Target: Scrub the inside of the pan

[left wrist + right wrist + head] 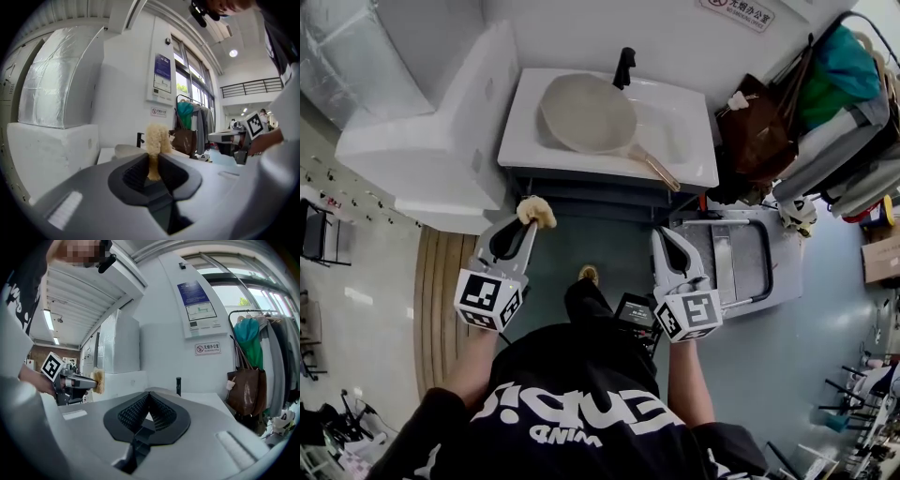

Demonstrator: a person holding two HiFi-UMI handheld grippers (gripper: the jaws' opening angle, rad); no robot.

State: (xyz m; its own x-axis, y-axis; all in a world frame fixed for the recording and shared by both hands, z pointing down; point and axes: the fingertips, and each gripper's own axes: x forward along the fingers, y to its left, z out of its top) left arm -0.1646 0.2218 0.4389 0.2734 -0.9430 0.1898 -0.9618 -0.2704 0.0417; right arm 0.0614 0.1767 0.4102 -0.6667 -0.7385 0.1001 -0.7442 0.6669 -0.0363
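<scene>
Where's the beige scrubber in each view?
Head view: scrubber left of centre, below the sink, pinched at the tip of the left gripper.
Left gripper view: centre, sticking up from between the closed jaws.
Right gripper view: left side, on the end of the left gripper.
Shared landmark: black faucet.

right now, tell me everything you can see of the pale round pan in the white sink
The pale beige round pan lies in the white sink, seemingly inside up, filling the basin's left part. Its surface looks matte and bare, with a shallow rim. A slim light-brown handle runs toward the front right and reaches over the sink's front edge. A black tap stands just behind it. Only the sink touches it.
</scene>
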